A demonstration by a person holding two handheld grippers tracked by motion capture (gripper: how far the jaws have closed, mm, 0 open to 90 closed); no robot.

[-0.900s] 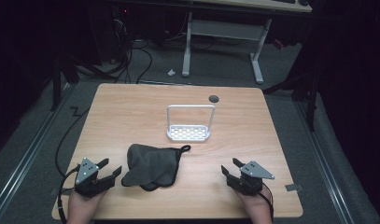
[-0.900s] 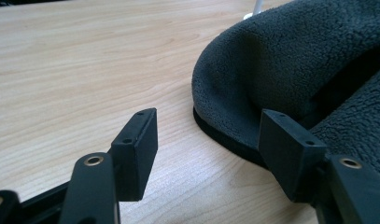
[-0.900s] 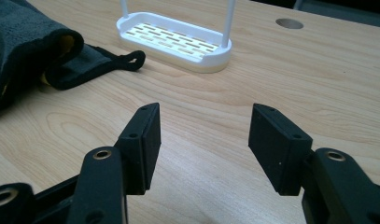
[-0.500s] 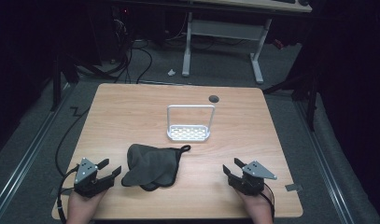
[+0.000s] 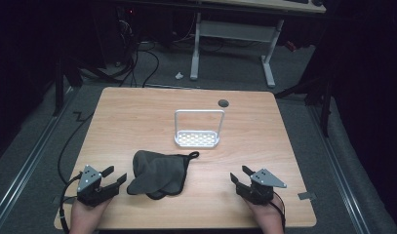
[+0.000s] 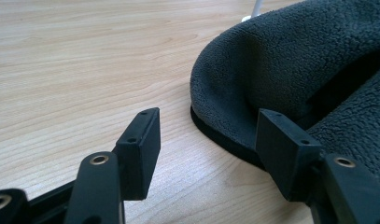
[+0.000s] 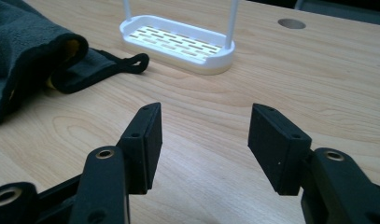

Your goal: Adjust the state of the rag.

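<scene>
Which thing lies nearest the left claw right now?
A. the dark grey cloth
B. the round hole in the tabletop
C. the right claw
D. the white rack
A: the dark grey cloth lies just beside the open left claw, its edge right at the claw's tips in the left gripper view.

No readable text, label, brand, number or sign anywhere.

Bright tabletop, dark surroundings, slight blur

A dim room surrounds the lit wooden table (image 5: 137,112), with grey carpet (image 5: 35,161), tangled cables (image 5: 137,58) and a white-legged desk (image 5: 235,29) beyond.
</scene>
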